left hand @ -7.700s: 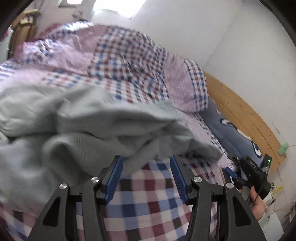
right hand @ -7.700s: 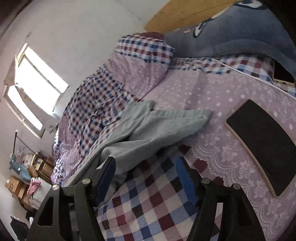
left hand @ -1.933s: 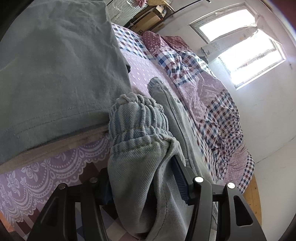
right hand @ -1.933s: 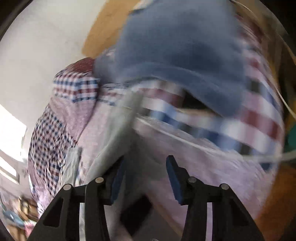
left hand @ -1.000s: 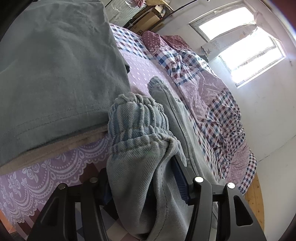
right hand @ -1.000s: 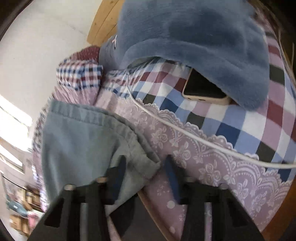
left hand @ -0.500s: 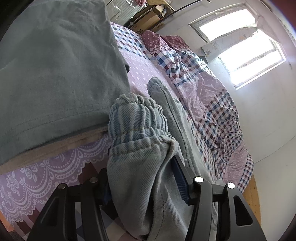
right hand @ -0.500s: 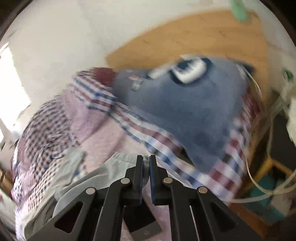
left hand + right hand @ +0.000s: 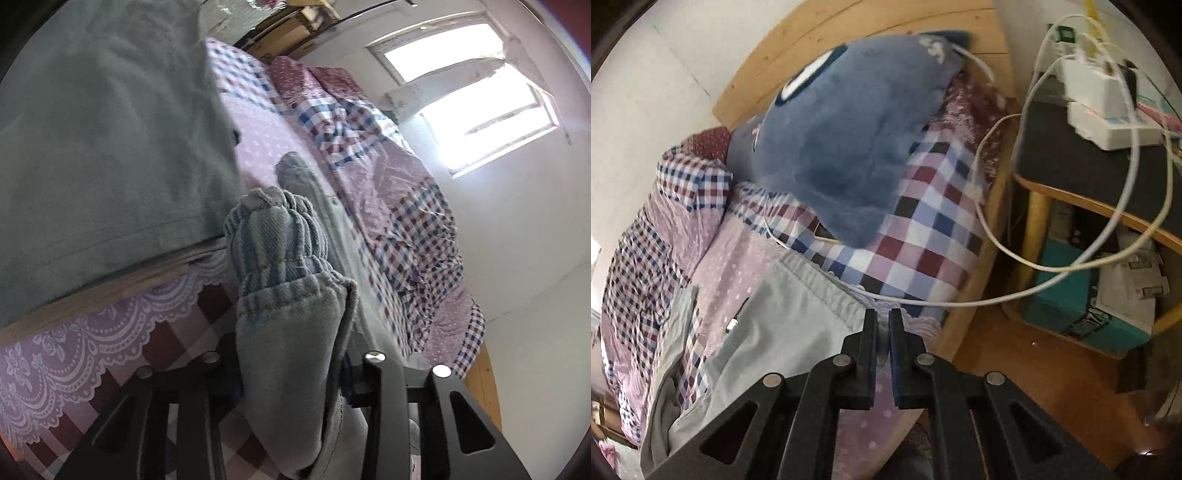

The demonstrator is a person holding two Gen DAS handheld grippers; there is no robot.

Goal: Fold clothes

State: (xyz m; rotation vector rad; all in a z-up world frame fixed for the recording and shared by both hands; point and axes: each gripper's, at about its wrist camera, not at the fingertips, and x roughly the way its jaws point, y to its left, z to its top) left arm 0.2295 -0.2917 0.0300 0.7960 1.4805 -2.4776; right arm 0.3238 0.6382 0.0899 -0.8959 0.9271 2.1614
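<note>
Pale blue denim pants (image 9: 280, 258) with a gathered elastic waistband stand bunched between the jaws of my left gripper (image 9: 291, 354). The jaws are closing on that fabric, which hides the pads. Beside it on the left, a grey-green garment (image 9: 110, 129) lies on a flat board (image 9: 110, 284). In the right wrist view my right gripper (image 9: 882, 325) is shut, with the hemmed corner of the grey-green garment (image 9: 783, 325) drawn up to its tips. It hangs over the bed's edge.
A checked and purple quilt (image 9: 388, 206) is heaped toward the window (image 9: 472, 107). A blue plush pillow (image 9: 842, 147) leans on the wooden headboard (image 9: 849, 48). A white cable (image 9: 997, 254) runs from the bed to a cluttered nightstand (image 9: 1071, 166).
My left gripper's jaws have narrowed on the pants waistband without shifting place. My right gripper shut on the garment's corner, then rose and swung toward the bed's edge and nightstand.
</note>
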